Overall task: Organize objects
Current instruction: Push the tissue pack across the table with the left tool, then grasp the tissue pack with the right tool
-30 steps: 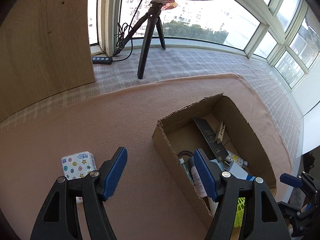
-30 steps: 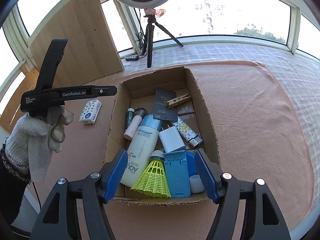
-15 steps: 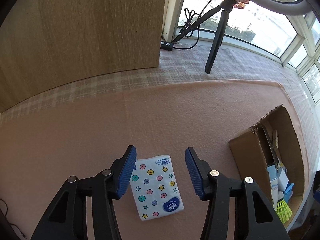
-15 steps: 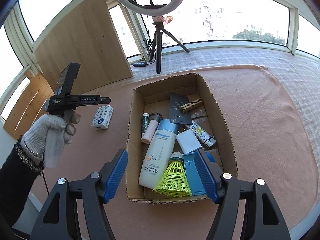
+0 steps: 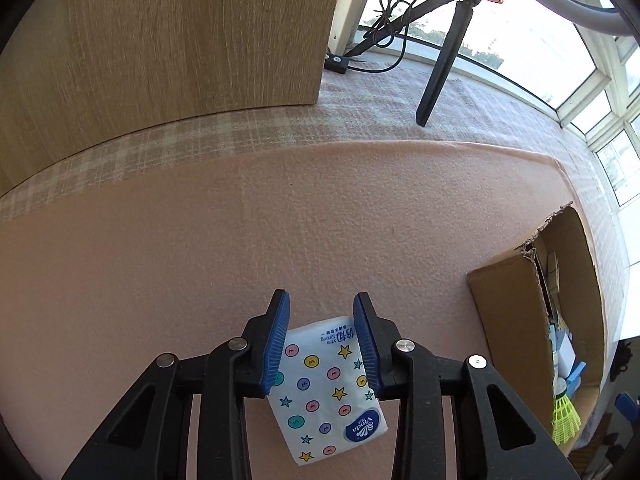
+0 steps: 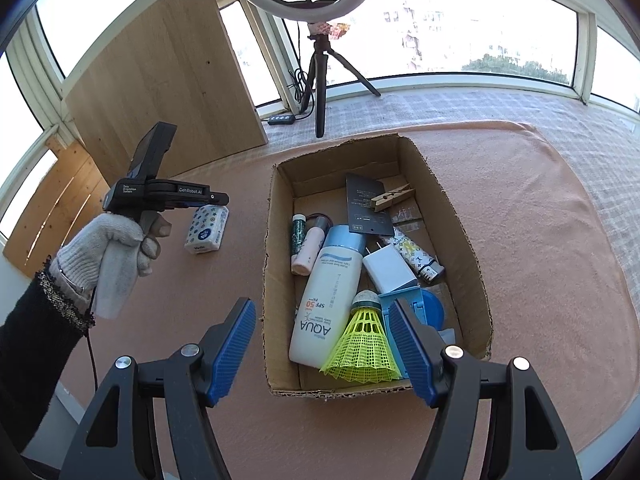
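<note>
1. Left gripper (image 5: pixel 321 344) straddling the tissue pack (image 5: pixel 327 390) at lower centre of the left wrist view, blue pads (image 5: pixel 275 348) closing in against its sides; firm grip: cannot tell.
2. Tissue pack lying on the pink worktop (image 5: pixel 240 240), left of the cardboard box (image 6: pixel 460 240).
3. Right gripper (image 6: pixel 322 354) hanging wide open, holding nothing, over the box's near end, above the yellow shuttlecock (image 6: pixel 362 344).
</note>
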A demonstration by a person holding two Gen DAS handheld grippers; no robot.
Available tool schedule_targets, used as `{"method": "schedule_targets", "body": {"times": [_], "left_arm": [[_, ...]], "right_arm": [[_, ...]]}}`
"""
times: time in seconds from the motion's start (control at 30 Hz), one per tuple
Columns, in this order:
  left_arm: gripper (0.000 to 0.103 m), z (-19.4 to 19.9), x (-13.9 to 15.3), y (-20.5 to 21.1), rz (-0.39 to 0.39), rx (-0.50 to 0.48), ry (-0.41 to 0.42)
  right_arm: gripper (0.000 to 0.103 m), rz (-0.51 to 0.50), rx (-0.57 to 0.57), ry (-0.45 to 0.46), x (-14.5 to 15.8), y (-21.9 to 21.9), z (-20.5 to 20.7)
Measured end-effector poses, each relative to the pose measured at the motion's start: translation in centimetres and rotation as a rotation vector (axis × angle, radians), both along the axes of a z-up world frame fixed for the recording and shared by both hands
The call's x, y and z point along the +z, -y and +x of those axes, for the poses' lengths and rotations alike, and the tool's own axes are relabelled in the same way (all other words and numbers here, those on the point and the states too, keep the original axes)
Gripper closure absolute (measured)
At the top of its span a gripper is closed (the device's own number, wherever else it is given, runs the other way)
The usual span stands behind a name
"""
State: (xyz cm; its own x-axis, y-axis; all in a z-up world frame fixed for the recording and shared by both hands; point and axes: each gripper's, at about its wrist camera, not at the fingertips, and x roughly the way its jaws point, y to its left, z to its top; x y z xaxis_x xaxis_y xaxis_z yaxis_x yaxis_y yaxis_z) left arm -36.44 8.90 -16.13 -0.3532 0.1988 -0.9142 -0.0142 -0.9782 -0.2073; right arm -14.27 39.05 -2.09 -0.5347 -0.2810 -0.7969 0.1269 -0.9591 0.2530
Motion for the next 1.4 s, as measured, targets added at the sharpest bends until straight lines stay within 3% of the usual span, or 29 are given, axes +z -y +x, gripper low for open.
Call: {"method": "schedule_targets", "body": {"times": [0.2, 0.7, 0.9, 1.03, 1.13, 1.23, 1.4], "left_arm": [[0.07, 2.7, -0.4, -0.2, 0.002, -0.017, -0.015], [0.07, 13.7, -1.1, -2.7, 0.052, -0.144, -0.05], [0.069, 16.7, 1.5, -0.6, 0.059, -0.057, -0.106], [0.059, 19.3, 2.9, 1.6, 0.078, -0.01, -0.12], [0.055, 21.8, 2.8, 2.4, 0.106, 0.012, -0.101], [0.044, 23.6, 2.2, 2.5, 0.136, 0.03, -0.075], [0.04, 24.9, 1.1, 1.8, 0.161, 0.043, -0.049]], "right_arm": [[0.038, -0.006, 0.034, -0.003, 0.2, 1.5, -0.3], [0.038, -0.08, 0.192, 0.036, -0.7, 7.5, 0.7], [0.038, -0.134, 0.236, 0.081, -1.7, 8.7, 0.7], [0.038, -0.178, 0.286, 0.112, -2.3, 9.7, -0.1], [0.038, -0.187, 0.335, 0.137, -2.8, 10.8, -0.8], [0.038, -0.177, 0.374, 0.17, -3.7, 12.1, -1.7], [0.037, -0.149, 0.435, 0.231, -5.2, 14.3, -3.0]]}}
